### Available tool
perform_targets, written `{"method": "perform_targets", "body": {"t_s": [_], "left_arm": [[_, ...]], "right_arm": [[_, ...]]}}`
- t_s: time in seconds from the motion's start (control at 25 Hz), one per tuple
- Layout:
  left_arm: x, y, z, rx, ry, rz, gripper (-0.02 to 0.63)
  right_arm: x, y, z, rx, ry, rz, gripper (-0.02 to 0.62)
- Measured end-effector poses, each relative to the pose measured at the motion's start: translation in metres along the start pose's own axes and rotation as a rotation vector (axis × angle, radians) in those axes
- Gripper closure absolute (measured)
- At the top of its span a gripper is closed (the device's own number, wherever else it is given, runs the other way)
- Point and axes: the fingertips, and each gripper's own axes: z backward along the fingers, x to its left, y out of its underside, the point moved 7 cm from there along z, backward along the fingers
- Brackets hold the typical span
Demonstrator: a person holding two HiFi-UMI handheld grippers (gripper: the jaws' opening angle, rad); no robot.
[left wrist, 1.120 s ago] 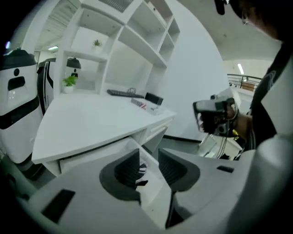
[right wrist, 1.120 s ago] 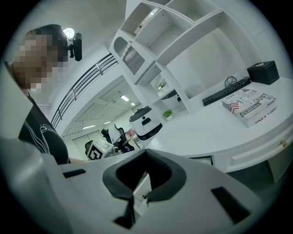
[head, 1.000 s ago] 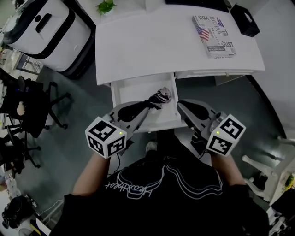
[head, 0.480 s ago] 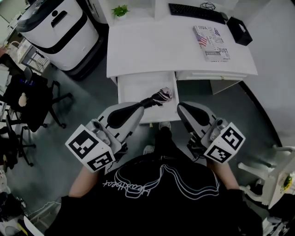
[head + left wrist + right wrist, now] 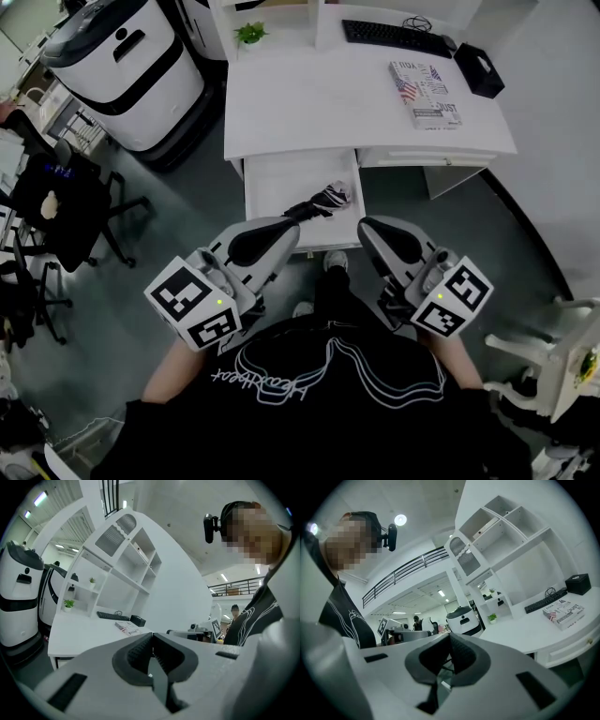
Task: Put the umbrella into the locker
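A folded dark umbrella [image 5: 325, 199] lies in the open white drawer [image 5: 277, 180] under the desk, near its front right corner. In the head view both grippers hover in front of the drawer, close to the person's chest, and neither touches the umbrella. My left gripper [image 5: 289, 232] is shut with nothing between its jaws, and its pads [image 5: 140, 649] meet in the left gripper view. My right gripper [image 5: 367, 229] is also shut and empty. The right gripper view shows its pads [image 5: 458, 652] pressed together. Neither gripper view shows the umbrella.
On the white desk [image 5: 309, 98] lie a book [image 5: 424, 81], a keyboard [image 5: 392, 36], a black box [image 5: 478, 71] and a small plant [image 5: 249, 34]. A large white machine [image 5: 122, 66] stands to the left, with dark office chairs [image 5: 56, 202] beside it.
Both grippers have drawn back from the drawer toward the person and risen. The left gripper's tip has left the umbrella's handle. The umbrella stays in the drawer.
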Motion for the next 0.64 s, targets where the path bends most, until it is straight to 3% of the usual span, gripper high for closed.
{"method": "perform_targets", "body": {"t_s": [0.64], "left_arm": [[0.024,0.011,-0.021,0.021,-0.004,0.057,0.600]], "right_arm": [[-0.026,0.007,-0.013,0.038,0.009,-0.034,0.592]]}}
